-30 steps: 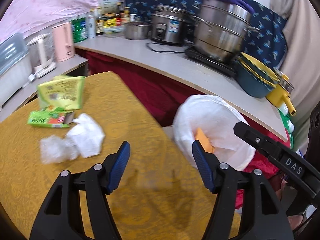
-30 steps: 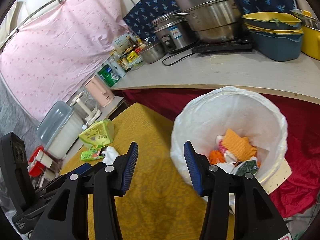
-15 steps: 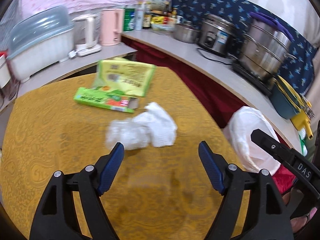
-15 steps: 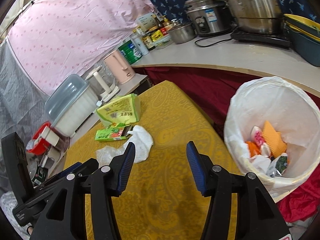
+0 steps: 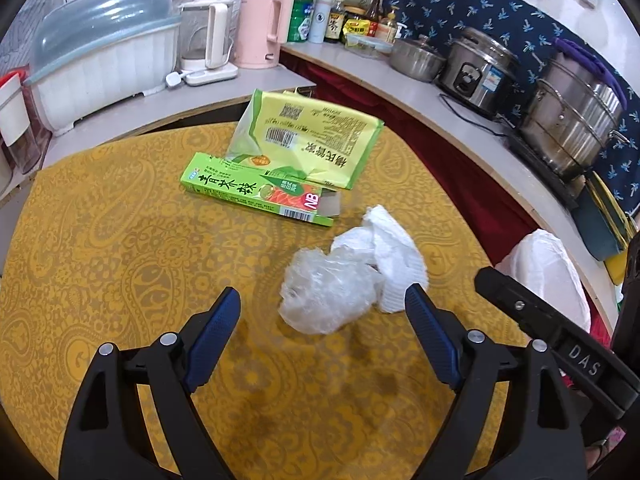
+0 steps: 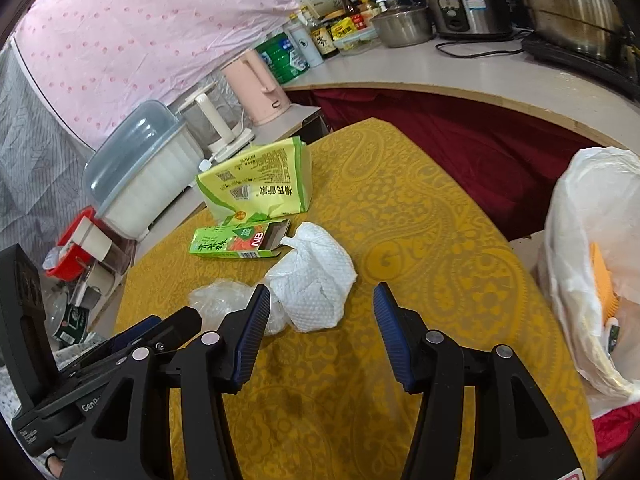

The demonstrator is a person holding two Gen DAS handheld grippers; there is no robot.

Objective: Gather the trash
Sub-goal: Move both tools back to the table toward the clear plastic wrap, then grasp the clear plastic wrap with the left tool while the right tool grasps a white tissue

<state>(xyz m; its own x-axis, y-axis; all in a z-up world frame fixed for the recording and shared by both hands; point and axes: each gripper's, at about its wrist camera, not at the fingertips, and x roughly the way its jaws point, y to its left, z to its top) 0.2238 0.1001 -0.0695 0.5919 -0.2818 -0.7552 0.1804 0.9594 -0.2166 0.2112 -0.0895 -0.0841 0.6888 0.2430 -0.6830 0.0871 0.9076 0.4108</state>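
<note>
A round table under a mustard-yellow paisley cloth (image 5: 120, 248) fills the near ground. Beyond it a pale grey counter with a wooden edge (image 5: 400, 92) curves from far left to right, skirted below in dark red fabric (image 6: 460, 128). A pink dotted sheet (image 6: 140, 24) hangs far left, a navy patterned cloth (image 5: 460, 4) far right.

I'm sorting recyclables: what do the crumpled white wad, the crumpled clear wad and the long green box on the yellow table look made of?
Crumpled white wad: paper towel, matte, with an embossed dimple grid.
Crumpled clear wad: thin plastic film, probably a bag or wrap; translucent and glossy in its creases.
Long green box: printed thin cardboard, slightly glossy, grey inside at the open end flap.
</note>
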